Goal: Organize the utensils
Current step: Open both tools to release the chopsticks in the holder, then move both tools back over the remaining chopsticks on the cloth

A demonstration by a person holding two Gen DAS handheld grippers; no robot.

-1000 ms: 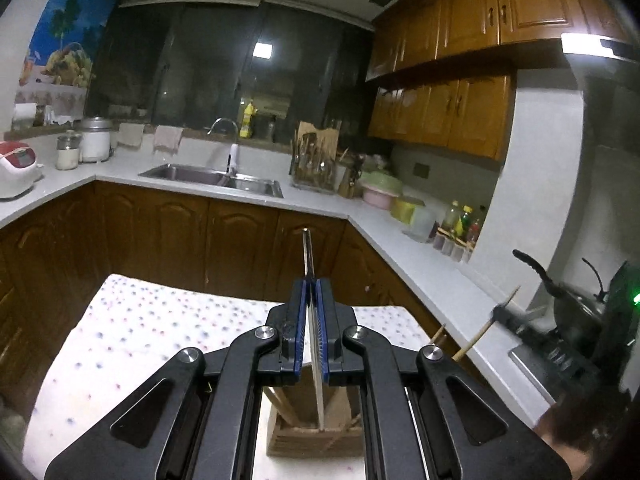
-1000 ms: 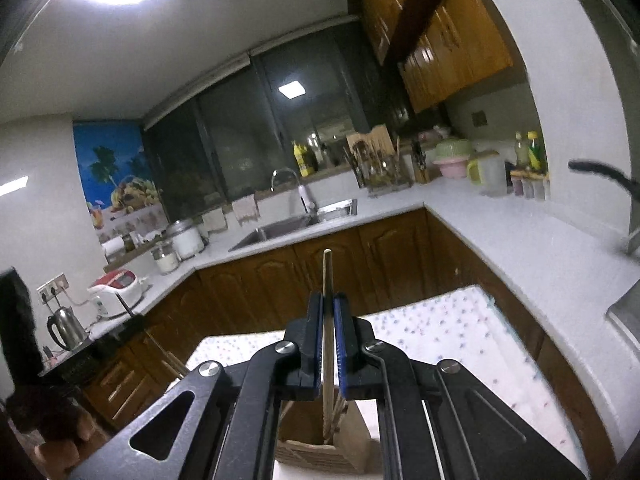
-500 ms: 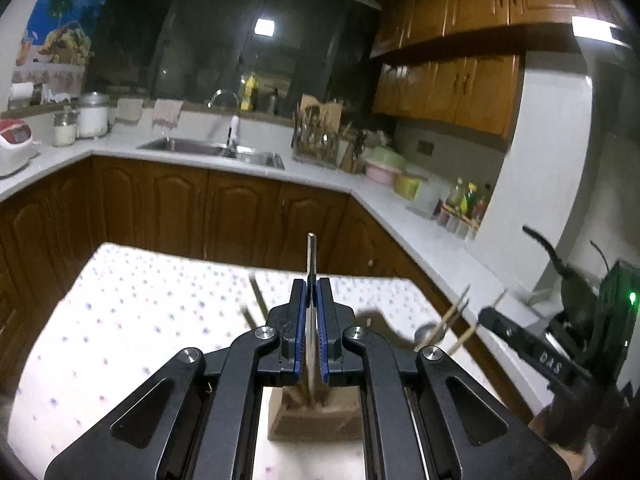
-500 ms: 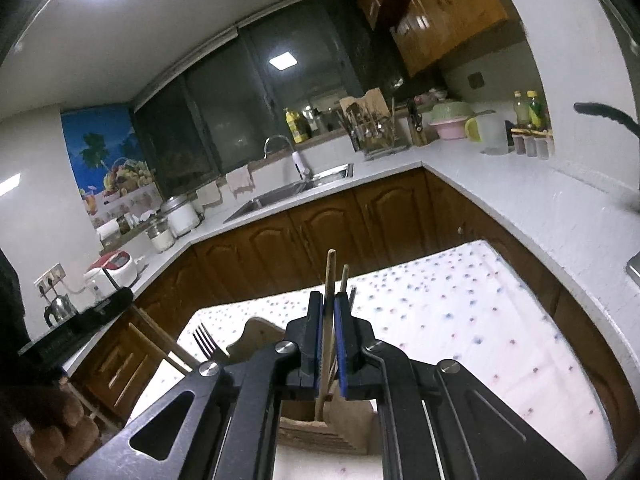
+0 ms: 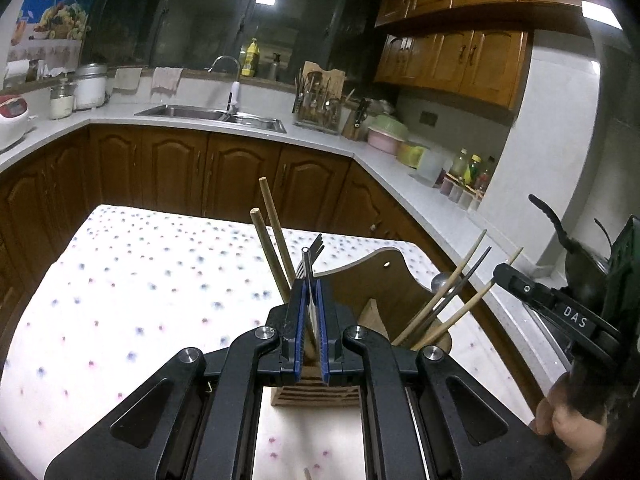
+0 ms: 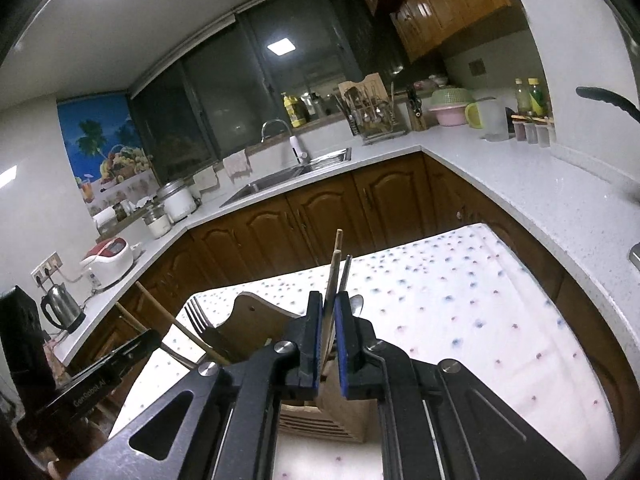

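A wooden utensil holder [image 5: 384, 292] stands on the dotted tablecloth [image 5: 140, 288], right below both grippers; it also shows in the right wrist view [image 6: 256, 320]. My left gripper [image 5: 311, 320] is shut on a thin metal utensil [image 5: 307, 264] held upright over the holder. Two wooden sticks [image 5: 276, 236], a fork [image 5: 316, 246] and several chopsticks [image 5: 452, 296] stand in the holder. My right gripper [image 6: 329, 332] is shut on a wooden chopstick [image 6: 333, 276] whose lower end sits in the holder. A fork [image 6: 196, 314] leans at the holder's left.
The table [image 6: 480, 300] is ringed by an L-shaped white counter [image 5: 384, 160] with a sink [image 5: 212, 114], a utensil rack [image 5: 318, 108], a kettle [image 6: 62, 306] and a rice cooker [image 6: 108, 256]. The other gripper's body [image 5: 560, 312] is at the right of the left wrist view.
Both grippers have dropped lower and tilted down toward the holder, carrying their utensils into it. The holder and its contents now fill more of both views.
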